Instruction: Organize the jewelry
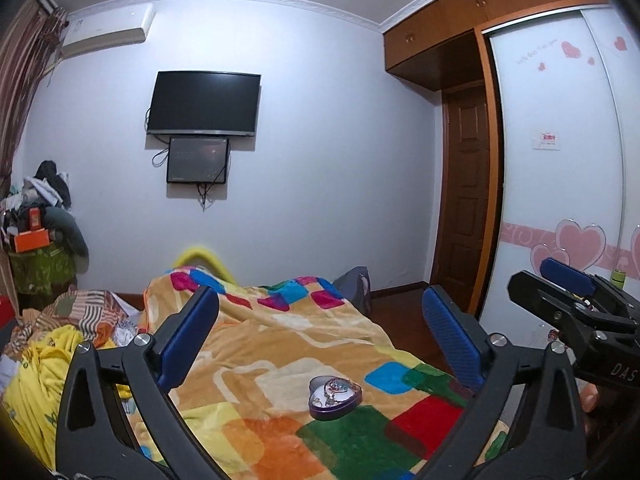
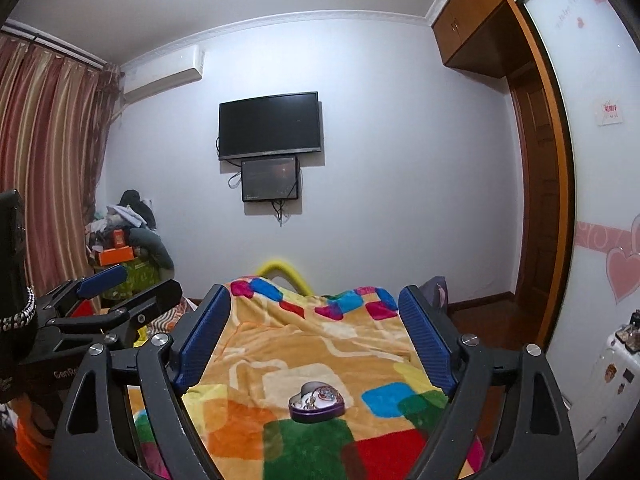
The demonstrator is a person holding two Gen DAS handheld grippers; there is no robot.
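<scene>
You had both tools raised over the bed and nothing in either one. Your left gripper (image 1: pixel 320 340) stood with its jaws spread wide and empty, and your right gripper (image 2: pixel 316 336) was the same — wide apart, holding nothing.

The task's thing was the heart-shaped purple tin (image 1: pixel 335 397), lying flat on the patchwork blanket (image 1: pixel 256 344). In the left wrist view it sat at about 6 o'clock from the centre, below and between the blue pads; in the right wrist view the tin (image 2: pixel 317 401) also lay near 6 o'clock. It had no lid on, and some jewelry (image 1: pixel 334 389) lay heaped inside against the pale lining — a chain or bracelet with a few beads, though the pieces were too small to count or name.

As I judged it, the work was at one of its ends: either the pieces were already gathered in the tin, or nothing had been sorted out of it. No loose jewelry showed on the blanket, and no lid was visible. Neither tool touched the tin; both hung well apart from it.
</scene>
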